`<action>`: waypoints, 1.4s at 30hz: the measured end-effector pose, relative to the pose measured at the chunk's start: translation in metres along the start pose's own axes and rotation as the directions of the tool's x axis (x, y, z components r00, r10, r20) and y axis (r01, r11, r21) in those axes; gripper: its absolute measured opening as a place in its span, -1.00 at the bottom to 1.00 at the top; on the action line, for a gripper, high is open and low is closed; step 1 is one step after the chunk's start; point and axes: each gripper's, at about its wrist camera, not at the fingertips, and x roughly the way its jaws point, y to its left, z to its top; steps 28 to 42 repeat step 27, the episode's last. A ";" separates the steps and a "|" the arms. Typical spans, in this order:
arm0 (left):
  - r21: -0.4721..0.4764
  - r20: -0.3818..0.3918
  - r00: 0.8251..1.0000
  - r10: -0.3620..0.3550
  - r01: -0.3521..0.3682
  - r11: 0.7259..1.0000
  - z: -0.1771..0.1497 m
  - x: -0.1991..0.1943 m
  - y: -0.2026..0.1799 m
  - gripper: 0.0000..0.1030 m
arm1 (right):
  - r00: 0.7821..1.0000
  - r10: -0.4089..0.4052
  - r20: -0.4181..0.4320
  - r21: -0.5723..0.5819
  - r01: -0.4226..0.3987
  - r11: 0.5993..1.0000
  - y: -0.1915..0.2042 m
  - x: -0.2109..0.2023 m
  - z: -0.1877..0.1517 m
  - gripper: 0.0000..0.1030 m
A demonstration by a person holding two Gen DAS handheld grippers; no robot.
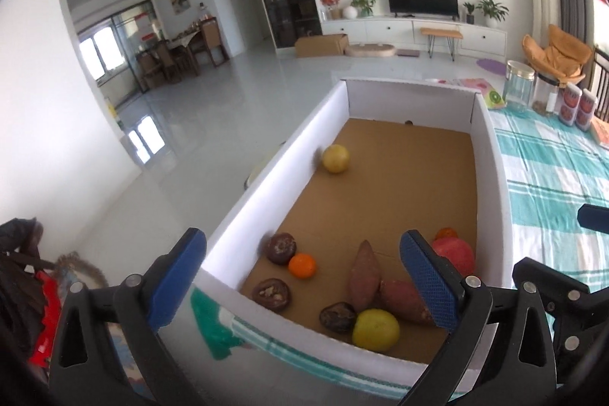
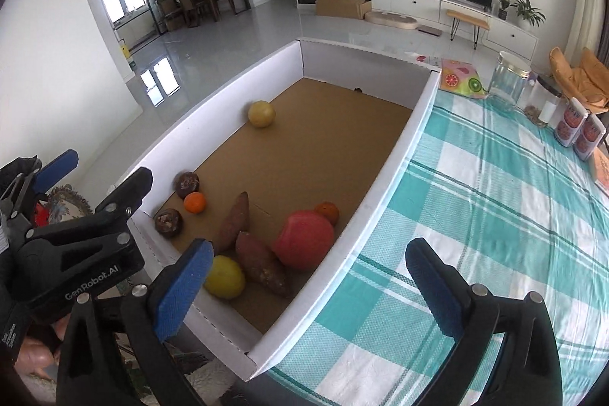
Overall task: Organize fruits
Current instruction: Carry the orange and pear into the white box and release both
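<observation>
Teal-checked tablecloth under white cardboard box of fruit — round yellow citrus apart, left gripper and right gripper both wide open, empty.

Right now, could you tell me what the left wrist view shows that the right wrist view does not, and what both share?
Only the left wrist view shows the third dark brown fruit beside the near yellow fruit.

Only the right wrist view shows the red fruit unobstructed, the left gripper's body from the side, and the box's near right corner.

Both show the white box, the far yellow fruit, two sweet potatoes, the small orange, and open, empty grippers: left gripper, right gripper.
</observation>
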 end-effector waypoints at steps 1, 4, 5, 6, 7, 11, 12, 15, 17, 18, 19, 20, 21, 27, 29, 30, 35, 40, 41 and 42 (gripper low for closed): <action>0.008 -0.025 1.000 0.005 -0.005 1.000 -0.001 0.001 0.000 0.99 | 1.000 0.000 -0.010 0.004 0.000 1.000 0.003 -0.003 0.000 0.95; -0.001 -0.089 0.996 -0.008 0.008 1.000 -0.003 0.001 0.003 0.99 | 0.999 0.002 -0.034 0.007 -0.001 1.000 0.014 -0.011 0.001 0.96; -0.010 -0.094 0.996 -0.013 0.012 1.000 -0.004 0.000 0.006 0.98 | 0.999 0.007 -0.036 0.006 -0.007 1.000 0.018 -0.014 0.001 0.96; -0.018 -0.095 0.995 -0.013 0.011 1.000 -0.004 0.000 0.010 0.98 | 0.999 0.013 -0.037 0.006 -0.012 1.000 0.021 -0.016 0.001 0.96; -0.024 -0.097 0.995 -0.007 0.005 1.000 -0.003 -0.002 0.012 0.98 | 0.999 0.014 -0.037 0.003 -0.014 1.000 0.026 -0.020 0.000 0.96; -0.034 -0.109 0.994 -0.001 -0.003 0.999 -0.002 -0.001 0.018 0.98 | 1.000 -0.002 -0.026 -0.019 0.002 1.000 0.036 -0.023 0.002 0.96; -0.035 -0.111 0.994 -0.005 0.001 0.999 -0.003 -0.001 0.019 0.98 | 1.000 -0.003 -0.027 -0.020 0.002 1.000 0.036 -0.022 0.002 0.96; -0.039 -0.122 0.992 -0.024 0.019 0.999 -0.005 0.001 0.018 0.98 | 0.999 -0.007 -0.032 -0.017 0.006 1.000 0.037 -0.021 0.002 0.96; -0.040 -0.128 0.991 -0.039 0.034 0.999 -0.006 0.002 0.017 0.98 | 0.999 -0.011 -0.036 -0.020 0.010 1.000 0.037 -0.020 0.001 0.96; -0.041 -0.129 0.991 -0.044 0.039 0.998 -0.006 0.002 0.017 0.98 | 0.999 -0.011 -0.039 -0.023 0.010 1.000 0.038 -0.020 0.001 0.96; -0.042 -0.129 0.991 -0.048 0.043 0.998 -0.006 0.003 0.017 0.98 | 0.999 -0.009 -0.043 -0.025 0.008 1.000 0.039 -0.019 0.001 0.96; -0.042 -0.129 0.991 -0.046 0.041 0.998 -0.007 0.003 0.017 0.98 | 0.999 -0.009 -0.046 -0.026 0.008 1.000 0.039 -0.019 0.001 0.96; -0.043 -0.129 0.991 -0.041 0.036 0.998 -0.007 0.003 0.017 0.98 | 0.999 -0.011 -0.047 -0.028 0.009 1.000 0.040 -0.018 0.001 0.96; -0.061 -0.126 0.991 -0.039 0.031 0.998 -0.008 0.002 0.024 0.99 | 0.999 -0.022 -0.040 -0.041 0.021 0.999 0.042 -0.017 0.001 0.96; -0.061 -0.126 0.991 -0.039 0.031 0.998 -0.008 0.002 0.024 0.99 | 0.999 -0.022 -0.040 -0.041 0.021 0.999 0.042 -0.017 0.001 0.96; -0.061 -0.126 0.991 -0.039 0.031 0.998 -0.008 0.002 0.024 0.99 | 0.999 -0.022 -0.040 -0.041 0.021 0.999 0.042 -0.017 0.001 0.96; -0.061 -0.126 0.991 -0.039 0.031 0.998 -0.008 0.002 0.024 0.99 | 0.999 -0.022 -0.040 -0.041 0.021 0.999 0.042 -0.017 0.001 0.96; -0.061 -0.126 0.991 -0.039 0.031 0.998 -0.008 0.002 0.024 0.99 | 0.999 -0.022 -0.040 -0.041 0.021 0.999 0.042 -0.017 0.001 0.96; -0.061 -0.126 0.991 -0.039 0.031 0.998 -0.008 0.002 0.024 0.99 | 0.999 -0.022 -0.040 -0.041 0.021 0.999 0.042 -0.017 0.001 0.96; -0.061 -0.126 0.991 -0.039 0.031 0.998 -0.008 0.002 0.024 0.99 | 0.999 -0.022 -0.040 -0.041 0.021 0.999 0.042 -0.017 0.001 0.96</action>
